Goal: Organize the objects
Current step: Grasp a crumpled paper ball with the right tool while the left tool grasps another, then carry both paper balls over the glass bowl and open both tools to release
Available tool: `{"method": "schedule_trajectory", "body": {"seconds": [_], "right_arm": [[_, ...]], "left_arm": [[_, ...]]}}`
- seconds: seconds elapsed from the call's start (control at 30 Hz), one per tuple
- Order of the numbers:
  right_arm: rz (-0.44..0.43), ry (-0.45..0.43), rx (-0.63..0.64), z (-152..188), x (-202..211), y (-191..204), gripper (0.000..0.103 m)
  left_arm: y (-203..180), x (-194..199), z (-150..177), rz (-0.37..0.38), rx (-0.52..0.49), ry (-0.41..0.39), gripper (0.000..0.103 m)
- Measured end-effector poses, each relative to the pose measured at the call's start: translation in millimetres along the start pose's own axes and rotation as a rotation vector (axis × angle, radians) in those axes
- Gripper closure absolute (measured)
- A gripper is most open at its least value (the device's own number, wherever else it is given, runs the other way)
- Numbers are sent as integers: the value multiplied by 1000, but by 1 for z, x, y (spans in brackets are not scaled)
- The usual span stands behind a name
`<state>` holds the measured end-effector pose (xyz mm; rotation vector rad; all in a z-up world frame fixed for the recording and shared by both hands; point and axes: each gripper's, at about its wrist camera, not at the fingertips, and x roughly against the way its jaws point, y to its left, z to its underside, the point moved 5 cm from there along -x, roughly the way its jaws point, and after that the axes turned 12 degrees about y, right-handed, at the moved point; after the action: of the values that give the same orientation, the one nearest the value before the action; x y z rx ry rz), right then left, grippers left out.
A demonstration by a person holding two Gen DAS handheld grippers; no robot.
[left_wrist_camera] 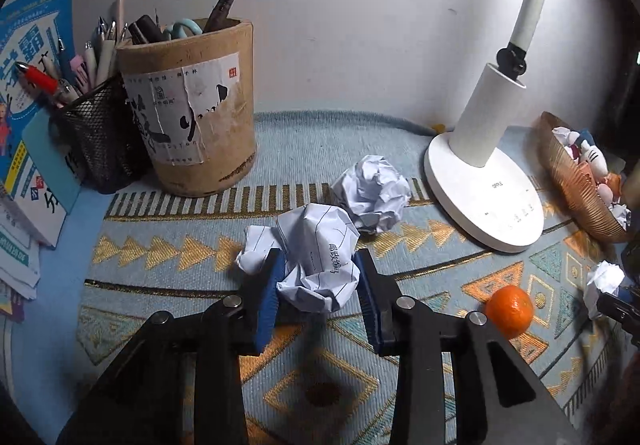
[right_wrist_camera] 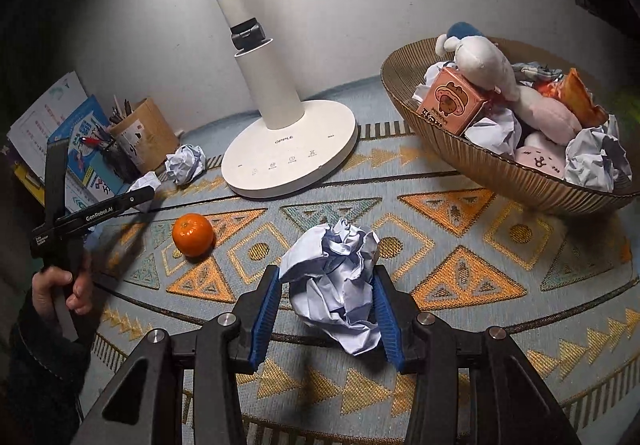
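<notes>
Two crumpled paper balls are pinched at once, one per tool. The left hand-held gripper (left_wrist_camera: pixel 318 287) has its blue pads pressed into a printed paper wad (left_wrist_camera: pixel 316 265), and the right hand-held gripper (right_wrist_camera: pixel 326 311) squeezes a plain white paper wad (right_wrist_camera: pixel 338 285) — both low over the patterned mat (right_wrist_camera: pixel 460 245) on the desk, probably because loose scraps are being gathered for the basket. That ribbed basket (right_wrist_camera: pixel 500 173) sits ahead and to the right of the right hand-held gripper, already holding crumpled paper, plush toys and a small pink box. A third paper ball (left_wrist_camera: pixel 372 191) lies just beyond the left one, and an orange (right_wrist_camera: pixel 193 234) rests ahead-left of the right. A cardboard tub (left_wrist_camera: pixel 192 113) and mesh cup (left_wrist_camera: pixel 96 141) hold pens.
</notes>
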<state>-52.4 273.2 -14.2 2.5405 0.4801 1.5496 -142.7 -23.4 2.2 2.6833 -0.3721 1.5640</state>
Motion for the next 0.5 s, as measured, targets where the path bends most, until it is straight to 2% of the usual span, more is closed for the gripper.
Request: {"method": "schedule_trajectory", "body": {"seconds": [0.17,0.23,0.33,0.4,0.43,0.47,0.5], "right_arm": [[49,23,-13,11,1,-12,58],[73,46,-8,16,-5,-17,56],[50,88,-5,28,-9,-20,53],[29,84,11,37,-2,-18,43],[38,74,12,42,2,-18,31],[53,64,11,46,5,-19,24],[61,62,6,50,6,-21,23]], "left_arm": [[-50,54,35,123,-42,-53,70],[-78,61,51,167,-58,-49,70],[-111,62,81,237,-68,-46,70],[-128,55,92,252,-85,-50,70],[-133,52,93,268,-85,-35,70],[-137,49,98,286,-78,-22,70],[-139,46,99,302,-71,-24,70]]}}
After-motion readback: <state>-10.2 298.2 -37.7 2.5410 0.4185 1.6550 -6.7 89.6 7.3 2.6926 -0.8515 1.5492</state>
